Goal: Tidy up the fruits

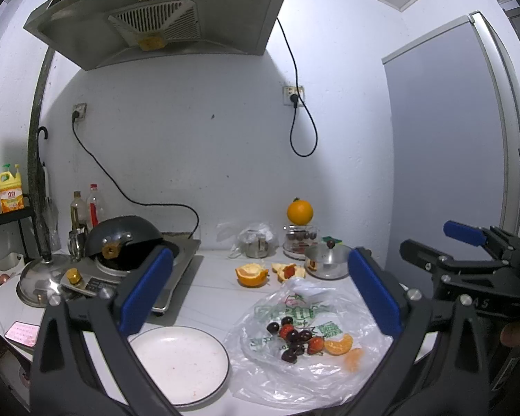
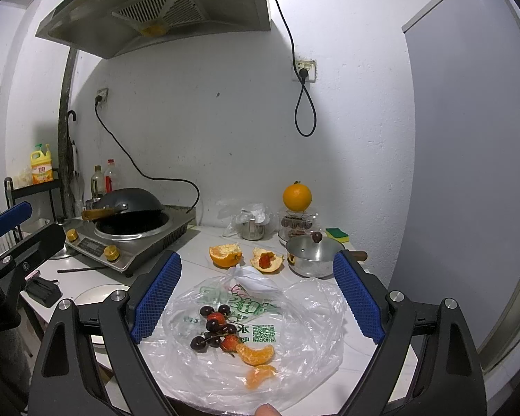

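Both jaws wide; fruit pile (image 2: 225,332) between, seemingly below.

Both wrist cameras are looking forward and slightly down over the tabletop (image 1: 208,298), side by side, sharing the plastic bag (image 2: 294,315) close ahead.

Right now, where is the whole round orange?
In both views the whole round orange sits at the back right of the counter by the wall, perched atop a clear glass jar behind the lidded steel pot.
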`<state>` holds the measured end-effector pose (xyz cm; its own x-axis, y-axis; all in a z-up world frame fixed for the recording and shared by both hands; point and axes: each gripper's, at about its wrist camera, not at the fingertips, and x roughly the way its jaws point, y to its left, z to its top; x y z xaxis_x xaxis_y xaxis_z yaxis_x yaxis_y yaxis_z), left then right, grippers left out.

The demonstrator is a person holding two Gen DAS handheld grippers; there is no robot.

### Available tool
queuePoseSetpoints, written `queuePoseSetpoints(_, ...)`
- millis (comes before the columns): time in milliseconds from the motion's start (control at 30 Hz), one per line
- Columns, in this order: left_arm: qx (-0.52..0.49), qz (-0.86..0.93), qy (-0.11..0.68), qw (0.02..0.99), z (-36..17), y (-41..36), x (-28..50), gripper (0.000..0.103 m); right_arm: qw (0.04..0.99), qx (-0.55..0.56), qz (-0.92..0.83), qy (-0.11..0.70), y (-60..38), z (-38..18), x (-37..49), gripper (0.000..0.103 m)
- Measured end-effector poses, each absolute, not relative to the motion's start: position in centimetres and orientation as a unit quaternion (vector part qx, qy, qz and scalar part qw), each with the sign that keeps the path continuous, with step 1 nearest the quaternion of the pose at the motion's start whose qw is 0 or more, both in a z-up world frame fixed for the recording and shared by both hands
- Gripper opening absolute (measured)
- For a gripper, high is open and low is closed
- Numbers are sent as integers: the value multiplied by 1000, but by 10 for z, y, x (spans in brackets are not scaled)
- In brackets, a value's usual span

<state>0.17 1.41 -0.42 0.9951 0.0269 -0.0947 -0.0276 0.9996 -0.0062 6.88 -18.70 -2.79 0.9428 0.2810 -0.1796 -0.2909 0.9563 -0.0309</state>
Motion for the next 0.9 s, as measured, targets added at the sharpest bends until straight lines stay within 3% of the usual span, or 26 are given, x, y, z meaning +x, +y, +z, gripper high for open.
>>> queuePoseSetpoints(567,-3,11,69,998,-12,14,27,102,986,-39,137,88,-194,-34,86,91)
queuePoseSetpoints(900,27,7,139,990,-46,1,77,102,977,-74,140,141,-213,-68,127,91)
